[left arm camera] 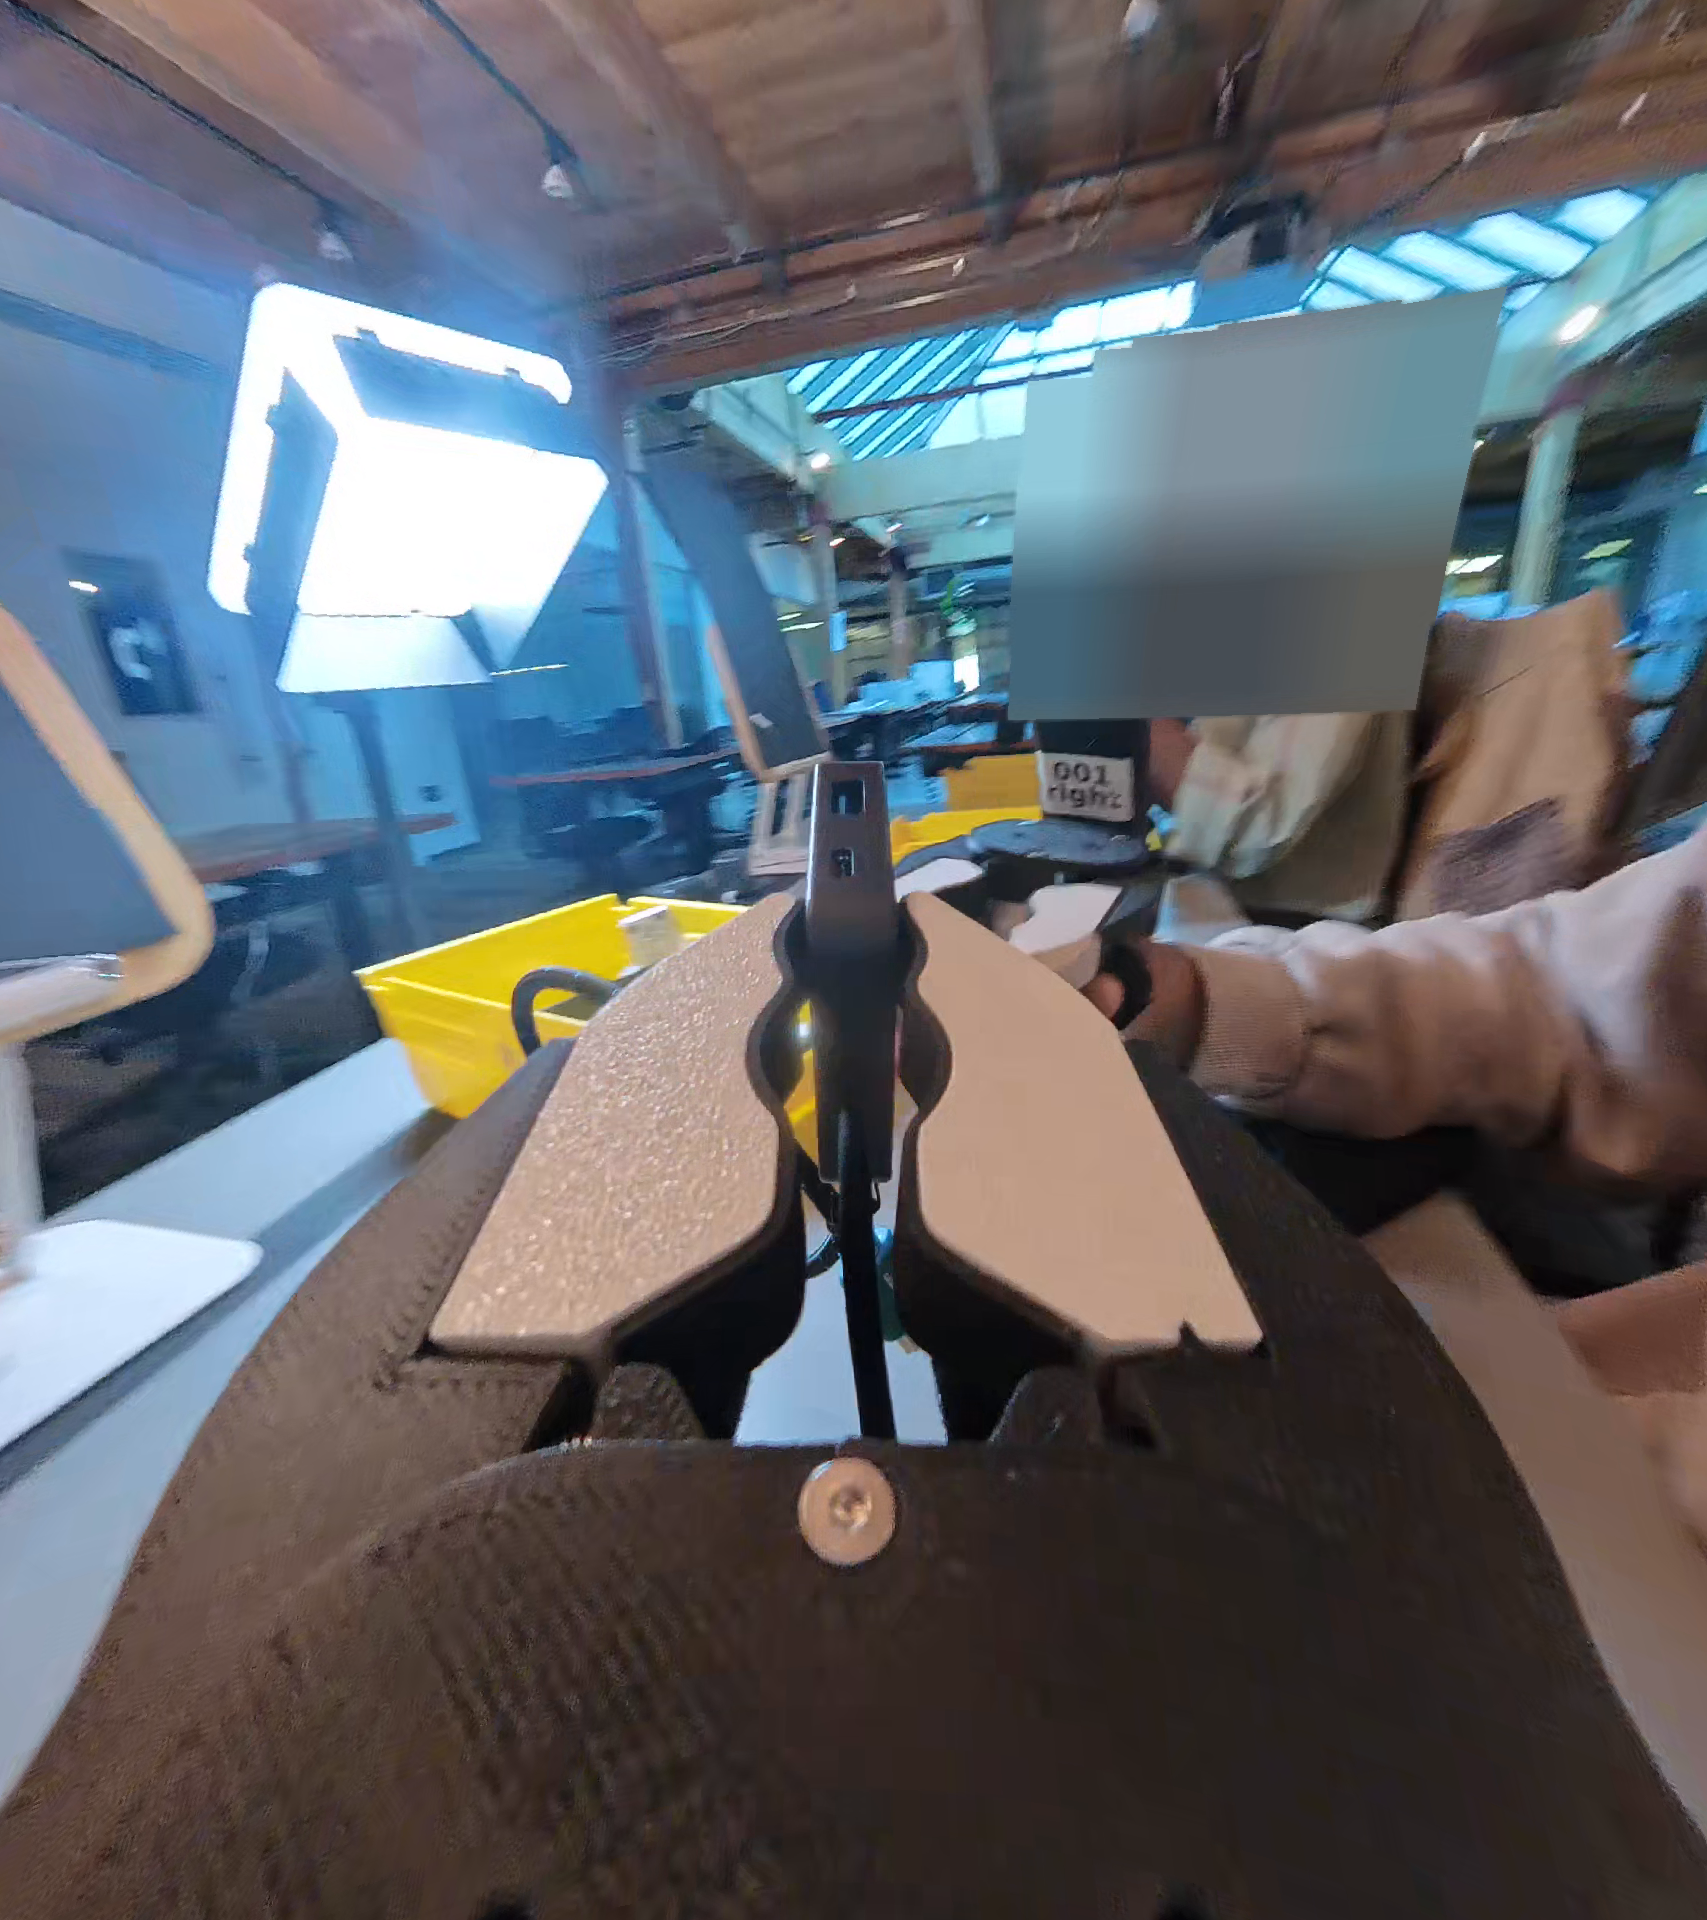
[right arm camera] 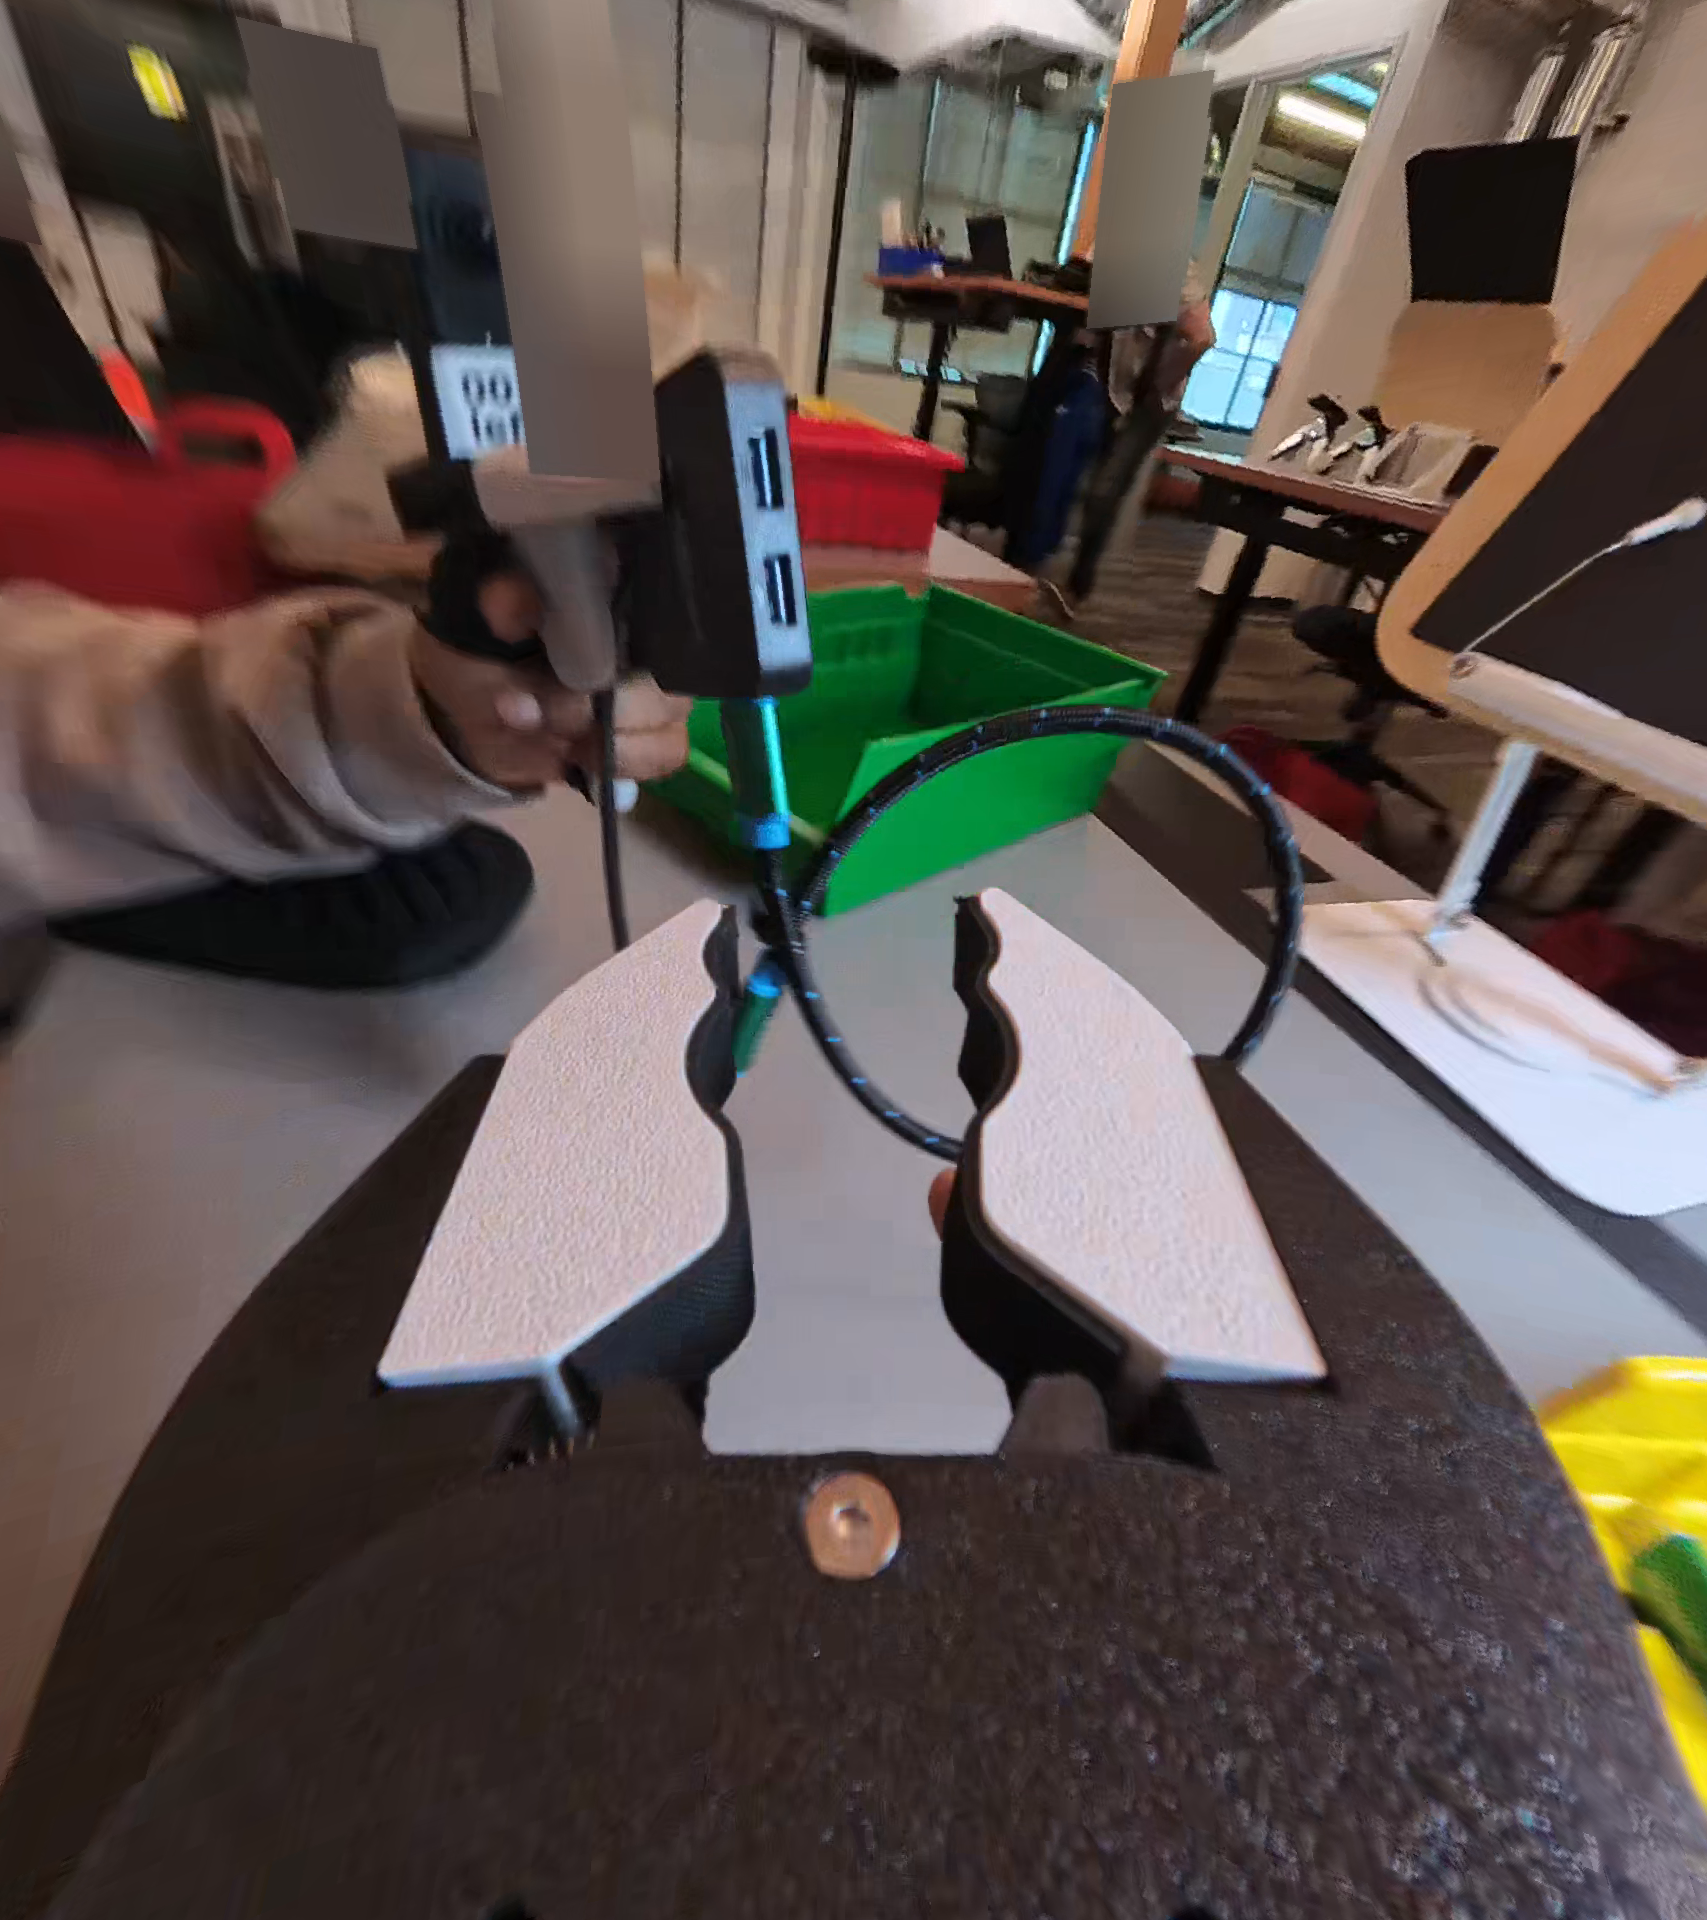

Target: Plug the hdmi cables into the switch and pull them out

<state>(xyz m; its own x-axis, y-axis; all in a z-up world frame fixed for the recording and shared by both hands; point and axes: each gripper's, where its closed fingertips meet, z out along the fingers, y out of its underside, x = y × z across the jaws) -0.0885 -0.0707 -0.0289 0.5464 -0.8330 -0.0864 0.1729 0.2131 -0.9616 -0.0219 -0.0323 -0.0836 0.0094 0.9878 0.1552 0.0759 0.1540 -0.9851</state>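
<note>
The grey table [right arm camera: 1088,1039] is carrying a green plastic bin [right arm camera: 942,717] at its far edge. The left gripper [left arm camera: 851,935] is clamping the dark rectangular HDMI switch [left arm camera: 847,831] upright above it. The right gripper [right arm camera: 844,914] is gaping wide, empty, near the braided black HDMI cable [right arm camera: 1244,790] (one end plugged into the switch's underside). A white printed sticker sits on each gripper.

The black switch [right arm camera: 724,530] stands on edge in the air, one braided cable [right arm camera: 1119,727] looping from its underside.

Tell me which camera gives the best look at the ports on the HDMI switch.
The right wrist view: the switch faces it, showing two empty ports on its edge and a cable plugged in below. The left wrist view shows the switch edge-on, clamped in the left gripper.
</note>
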